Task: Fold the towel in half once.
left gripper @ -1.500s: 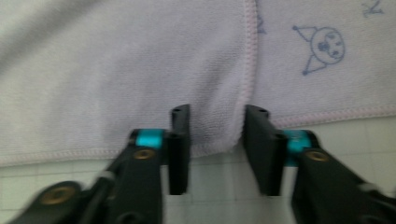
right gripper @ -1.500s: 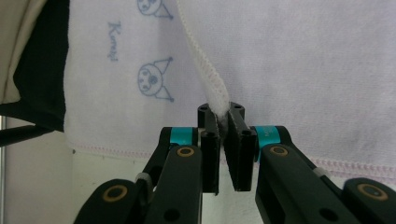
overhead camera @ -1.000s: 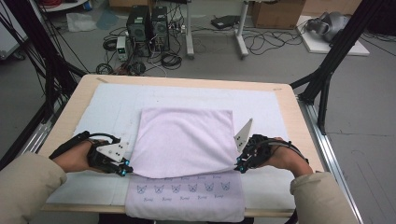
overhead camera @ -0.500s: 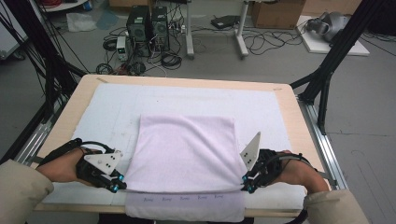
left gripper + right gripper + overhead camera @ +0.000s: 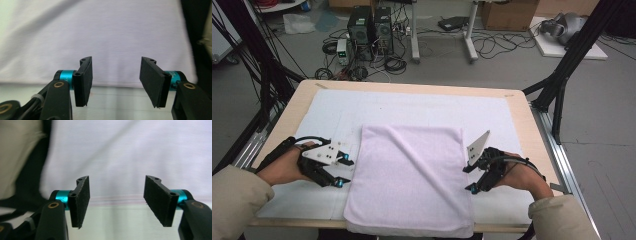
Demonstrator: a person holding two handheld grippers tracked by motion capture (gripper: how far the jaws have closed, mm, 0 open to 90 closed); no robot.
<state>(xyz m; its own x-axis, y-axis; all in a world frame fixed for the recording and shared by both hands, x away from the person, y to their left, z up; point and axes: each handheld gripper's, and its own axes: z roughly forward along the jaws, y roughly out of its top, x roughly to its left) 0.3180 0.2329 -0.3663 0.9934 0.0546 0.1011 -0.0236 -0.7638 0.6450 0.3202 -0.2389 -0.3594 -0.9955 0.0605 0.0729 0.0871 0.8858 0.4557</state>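
Observation:
A pale lilac towel (image 5: 412,175) lies folded flat on the white mat (image 5: 422,107), and its near edge hangs slightly over the table's front. My left gripper (image 5: 344,171) rests just off the towel's left edge. Its jaws have just been opening and stand open with nothing between them. My right gripper (image 5: 467,179) sits at the towel's right edge, also just opened and empty. In the left gripper view the towel (image 5: 112,37) lies beyond the open left gripper (image 5: 115,80). The right gripper view shows the towel's hem (image 5: 130,157) past the open right gripper (image 5: 116,200).
The wooden table (image 5: 524,115) carries the mat. Black frame poles (image 5: 267,75) stand at its left, and others at its right (image 5: 562,75). Computers and cables (image 5: 372,30) sit on the floor beyond the far edge.
Both grippers drew the towel's top layer toward the near edge, covering the patterned strip. They then let go, opened and moved back along the towel's sides.

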